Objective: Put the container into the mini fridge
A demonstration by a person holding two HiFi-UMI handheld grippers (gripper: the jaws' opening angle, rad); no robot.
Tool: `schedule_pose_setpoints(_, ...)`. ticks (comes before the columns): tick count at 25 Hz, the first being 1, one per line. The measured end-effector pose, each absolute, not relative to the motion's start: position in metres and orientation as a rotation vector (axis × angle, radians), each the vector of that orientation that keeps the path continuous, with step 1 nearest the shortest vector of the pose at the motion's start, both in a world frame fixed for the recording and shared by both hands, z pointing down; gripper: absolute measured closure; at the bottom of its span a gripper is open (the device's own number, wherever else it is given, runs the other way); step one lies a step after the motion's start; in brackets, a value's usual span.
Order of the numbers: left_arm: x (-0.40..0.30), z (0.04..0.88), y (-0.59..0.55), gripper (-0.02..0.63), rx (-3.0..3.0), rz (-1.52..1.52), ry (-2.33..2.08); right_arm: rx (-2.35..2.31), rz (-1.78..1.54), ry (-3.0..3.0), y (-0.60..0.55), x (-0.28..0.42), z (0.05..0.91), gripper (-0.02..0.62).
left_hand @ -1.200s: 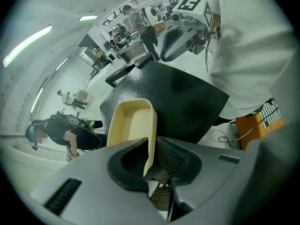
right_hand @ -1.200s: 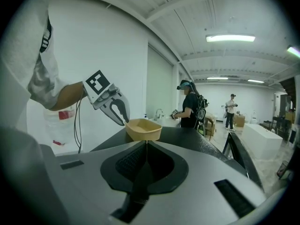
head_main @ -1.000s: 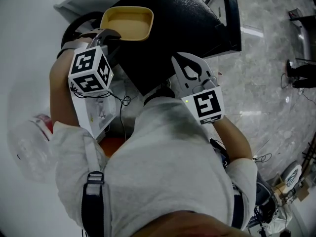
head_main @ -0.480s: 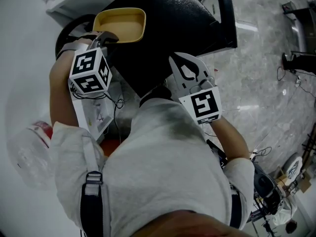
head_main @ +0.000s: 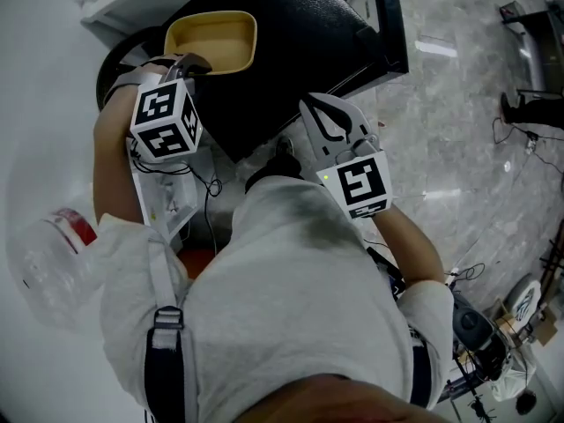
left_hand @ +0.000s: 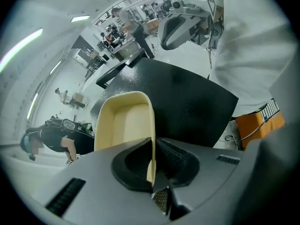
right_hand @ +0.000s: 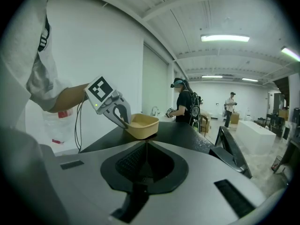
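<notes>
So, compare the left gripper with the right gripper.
The left gripper has just been closing its jaws on the yellow container; the right gripper has shut, empty jaws. The left gripper tips down over the mini fridge; the right gripper hangs back, nearer level. Both carry marker cubes.

Person in a pale short-sleeved T-shirt [head_main: 291, 280], a marker-cubed tool in each hand.

The shirt is light grey-white. A dark webbing strap [head_main: 166, 359] with a metal buckle runs over the shoulder at seven o'clock in the head view. The left tool [head_main: 189, 64] is grey, with a white cube [head_main: 166, 119] of black square markers and a thin black cable [head_main: 209, 192] looping under it. Its jaws have just been closing on the wall of the container [head_main: 211, 42]. The right tool [head_main: 310, 106] is a white shell with a dark cut-out, a small green light and its own marker cube [head_main: 359, 183].
</notes>
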State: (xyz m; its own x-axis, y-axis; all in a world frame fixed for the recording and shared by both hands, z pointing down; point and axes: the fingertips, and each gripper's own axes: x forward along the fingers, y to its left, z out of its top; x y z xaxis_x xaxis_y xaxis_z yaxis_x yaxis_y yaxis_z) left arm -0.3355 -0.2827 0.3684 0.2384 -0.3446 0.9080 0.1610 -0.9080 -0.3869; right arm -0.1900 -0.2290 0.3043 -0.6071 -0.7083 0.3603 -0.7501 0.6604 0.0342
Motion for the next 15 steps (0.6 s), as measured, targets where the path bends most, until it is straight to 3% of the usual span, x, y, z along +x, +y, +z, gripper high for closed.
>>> schedule_pose_setpoints(15, -0.283, 0.365, -0.226, 0.578, -2.082, -1.684, 0.217, 1.154, 0.118, -2.546, -0.166, -0.145, 0.307, 0.555)
